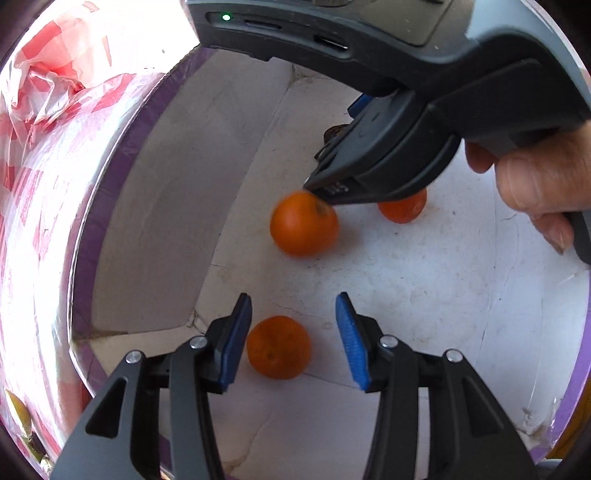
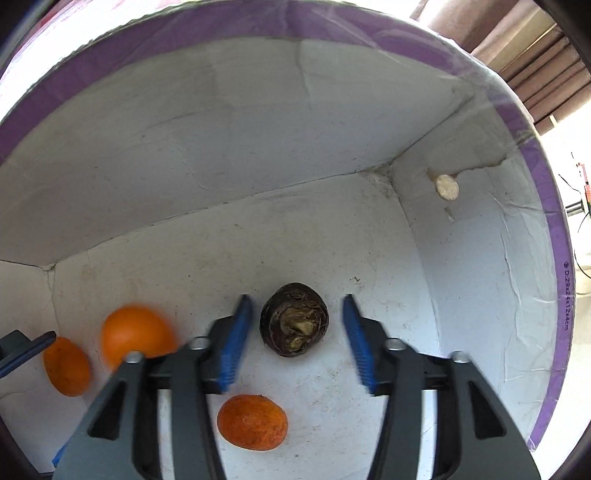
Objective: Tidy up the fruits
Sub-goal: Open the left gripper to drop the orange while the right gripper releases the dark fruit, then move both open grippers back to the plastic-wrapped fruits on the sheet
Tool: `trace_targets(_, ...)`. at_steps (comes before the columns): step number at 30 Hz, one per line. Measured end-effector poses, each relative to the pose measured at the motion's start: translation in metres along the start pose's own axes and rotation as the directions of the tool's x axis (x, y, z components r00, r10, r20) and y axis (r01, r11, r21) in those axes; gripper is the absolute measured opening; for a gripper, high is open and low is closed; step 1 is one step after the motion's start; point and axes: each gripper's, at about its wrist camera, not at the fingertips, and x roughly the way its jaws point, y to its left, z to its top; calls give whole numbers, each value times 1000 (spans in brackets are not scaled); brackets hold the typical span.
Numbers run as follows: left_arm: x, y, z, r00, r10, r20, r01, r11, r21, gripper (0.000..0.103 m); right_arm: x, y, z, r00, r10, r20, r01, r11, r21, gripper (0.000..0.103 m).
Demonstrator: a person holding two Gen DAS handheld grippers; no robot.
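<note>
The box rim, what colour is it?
Purple, on the white box's rim; it shows best in the right wrist view.

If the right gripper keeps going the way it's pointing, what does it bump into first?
Most likely the dark purple fruit, which lies between the right gripper's open blue pads, on the white box floor. Depth is hard to judge.

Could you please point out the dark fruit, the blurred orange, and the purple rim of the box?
dark fruit (image 2: 294, 319): right wrist view, pale centre.
blurred orange (image 1: 303, 223): left wrist view, middle of skin.
purple rim (image 2: 258, 26): right wrist view, far edge.
</note>
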Motion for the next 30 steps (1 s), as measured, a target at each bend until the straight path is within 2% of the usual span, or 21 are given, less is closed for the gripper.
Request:
trace_targets(1, -1, -1, -1, 1000, -5, 8, 5, 1000, -1, 53, -2, 0, -1, 1000, -3, 9, 3, 1000, 2, 65)
trace_targets(3, -8, -1, -4, 999, -22, 37, 22, 1000, 1, 67, -6, 0, -4, 1000, -3, 27, 3, 1000, 8, 73)
trace_targets(5, -12, -2, -6, 998, -34, 61, 33, 999, 9, 73, -13, 1, -7, 999, 6, 47, -7, 1000, 21, 78)
trace_targets(10, -28, -11, -16, 991, -42, 127, 39, 999, 25, 82, -35, -4, -19, 994, -17, 109, 10, 997, 72, 83)
trace_targets(12, -40, -8, -21, 983, -38, 180, 36, 999, 13, 91, -48, -8, -23, 989, -23, 144, 7, 994, 105, 84)
trace_targets(14, -53, -2, -24, 972, -38, 234, 42, 999, -14, 93, -65, -13, -29, 981, -17, 192, -11, 989, 147, 86)
trace_targets(17, -72, 3, -28, 951, 1, 308, 17, 998, -54, 97, -93, -24, -42, 963, -13, 268, -50, 972, 228, 86)
trace_targets(18, -80, 7, -29, 941, 18, 337, 4, 998, -66, 98, -101, -30, -46, 957, -10, 290, -66, 966, 250, 86)
trace_targets(20, -96, 9, -37, 916, 97, 390, -56, 992, -114, 101, -120, -46, -52, 946, -29, 322, -66, 958, 280, 86)
trace_targets(22, -108, 17, -34, 883, 151, 443, -95, 984, -148, 101, -137, -42, -50, 937, -55, 344, -50, 956, 288, 86)
trace_targets(25, -139, 32, -47, 836, 226, 499, -136, 968, -210, 101, -159, -32, -51, 920, -129, 370, 10, 952, 307, 86)
trace_targets(28, -162, 49, -65, 782, 279, 557, -151, 952, -266, 101, -176, -13, -48, 893, -196, 404, 69, 949, 308, 86)
trace_targets(30, -178, 67, -76, 742, 333, 582, -161, 931, -328, 101, -187, -3, -39, 882, -214, 420, 88, 950, 299, 86)
